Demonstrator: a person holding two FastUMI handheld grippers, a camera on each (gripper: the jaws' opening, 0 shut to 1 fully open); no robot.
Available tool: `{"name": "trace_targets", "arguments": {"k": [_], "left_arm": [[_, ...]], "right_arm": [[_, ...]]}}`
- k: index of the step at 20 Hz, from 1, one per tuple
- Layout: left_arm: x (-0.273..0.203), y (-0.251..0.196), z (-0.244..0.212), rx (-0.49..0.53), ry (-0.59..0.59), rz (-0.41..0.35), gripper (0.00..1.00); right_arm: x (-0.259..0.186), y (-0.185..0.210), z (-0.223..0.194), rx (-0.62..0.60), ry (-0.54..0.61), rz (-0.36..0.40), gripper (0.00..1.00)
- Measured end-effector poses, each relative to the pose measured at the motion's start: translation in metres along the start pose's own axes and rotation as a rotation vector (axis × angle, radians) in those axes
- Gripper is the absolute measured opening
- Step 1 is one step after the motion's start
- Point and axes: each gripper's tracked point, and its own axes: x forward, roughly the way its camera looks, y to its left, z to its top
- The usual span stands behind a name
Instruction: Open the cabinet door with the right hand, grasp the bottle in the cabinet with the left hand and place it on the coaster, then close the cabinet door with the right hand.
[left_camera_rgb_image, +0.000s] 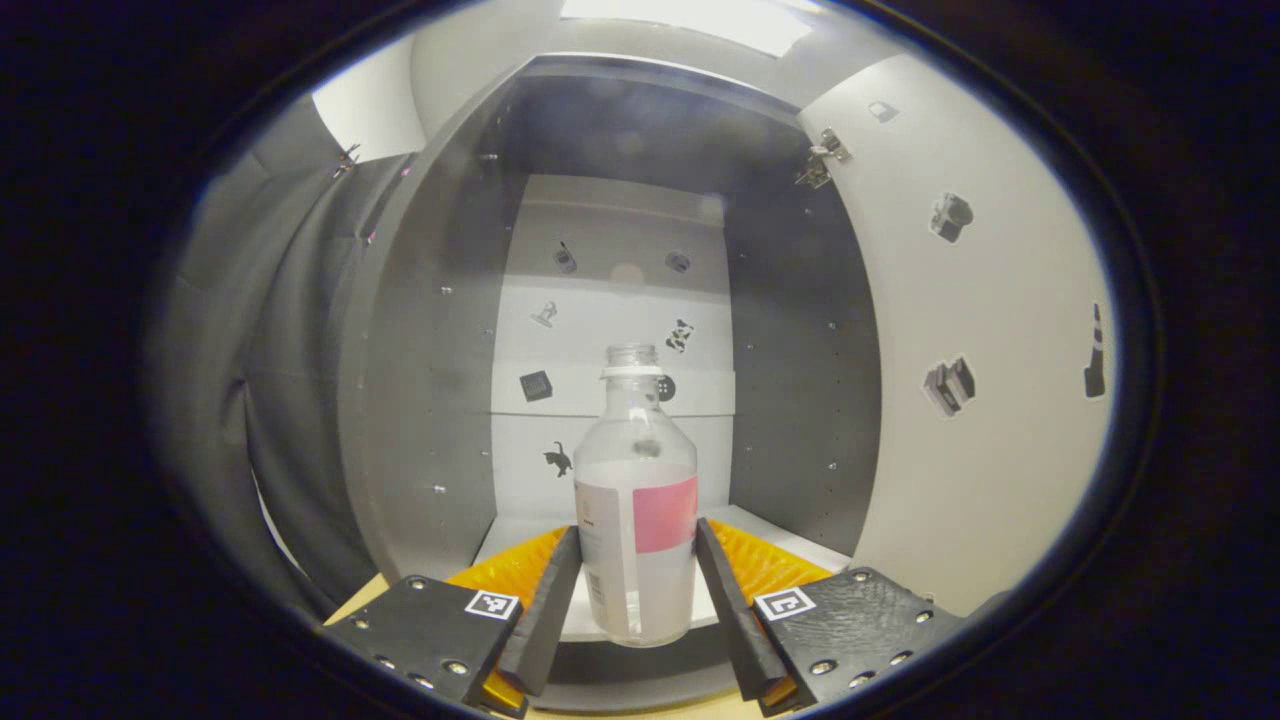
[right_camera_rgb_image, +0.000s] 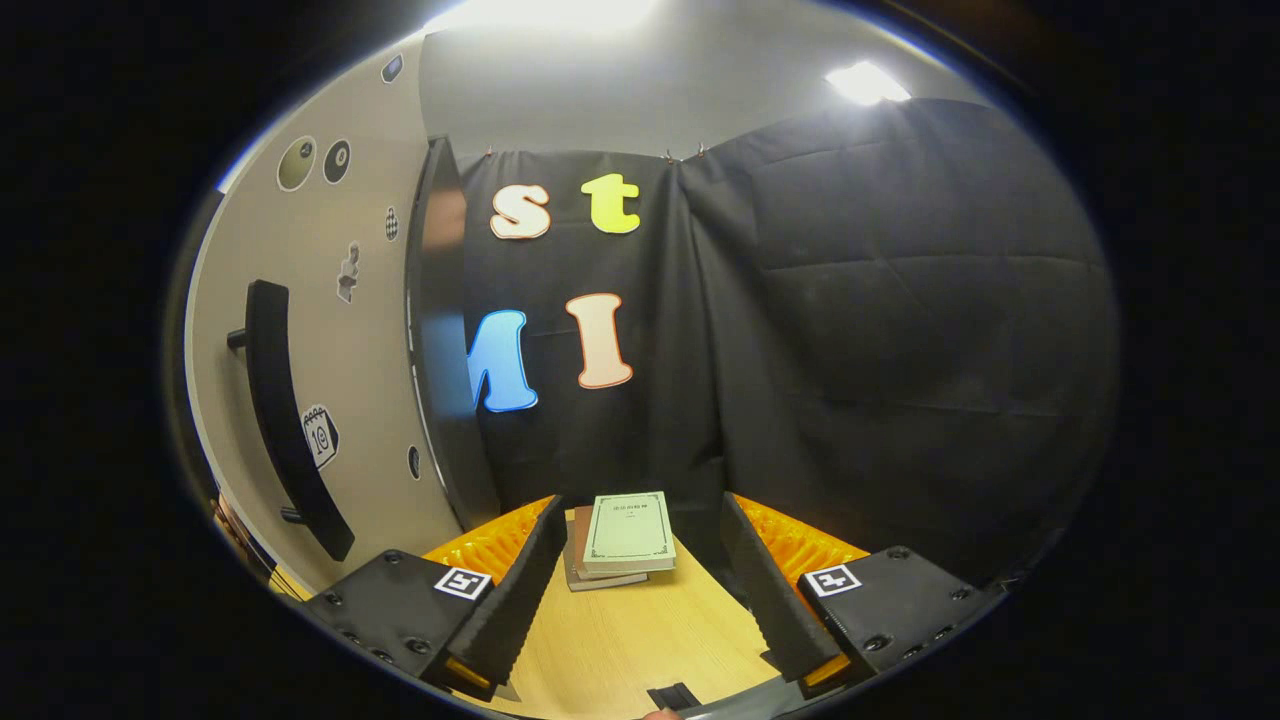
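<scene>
Booth tabletop, pale wood, lay nearest under both tools. Item one: my left gripper (left_camera_rgb_image: 637, 600) pinched the bottle (left_camera_rgb_image: 637, 510) at 6 o'clock, its base apparently lifted at the cabinet (left_camera_rgb_image: 420, 330) mouth. Step in hand, I judged: carrying it out; next, set it on the coaster. Item two: my right gripper (right_camera_rgb_image: 640, 590) stood spread and empty; its view alone gave the books (right_camera_rgb_image: 622, 538), and the door (right_camera_rgb_image: 370, 360) handle (right_camera_rgb_image: 285, 420) at 9 o'clock.
</scene>
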Motion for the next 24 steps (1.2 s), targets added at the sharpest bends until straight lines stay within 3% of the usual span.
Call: {"name": "trace_targets", "arguments": {"k": [15, 19, 20, 21, 24], "left_arm": [[-0.132, 0.064, -0.009, 0.0, -0.008, 0.208, 0.72], [-0.168, 0.082, -0.026, -0.005, 0.003, 0.266, 0.72], [-0.176, 0.085, -0.031, -0.006, 0.004, 0.276, 0.68], [-0.184, 0.088, -0.037, -0.008, 0.002, 0.285, 0.72], [-0.205, 0.096, -0.059, -0.013, 0.001, 0.315, 0.71]], "right_arm": [[0.012, 0.042, -0.011, -0.038, 0.025, 0.218, 0.98], [0.013, 0.044, -0.019, -0.02, 0.033, 0.242, 0.98], [0.013, 0.043, -0.021, -0.019, 0.033, 0.242, 0.98], [0.013, 0.042, -0.024, -0.019, 0.033, 0.243, 0.98], [0.015, 0.038, -0.033, -0.019, 0.036, 0.235, 0.98]]}}
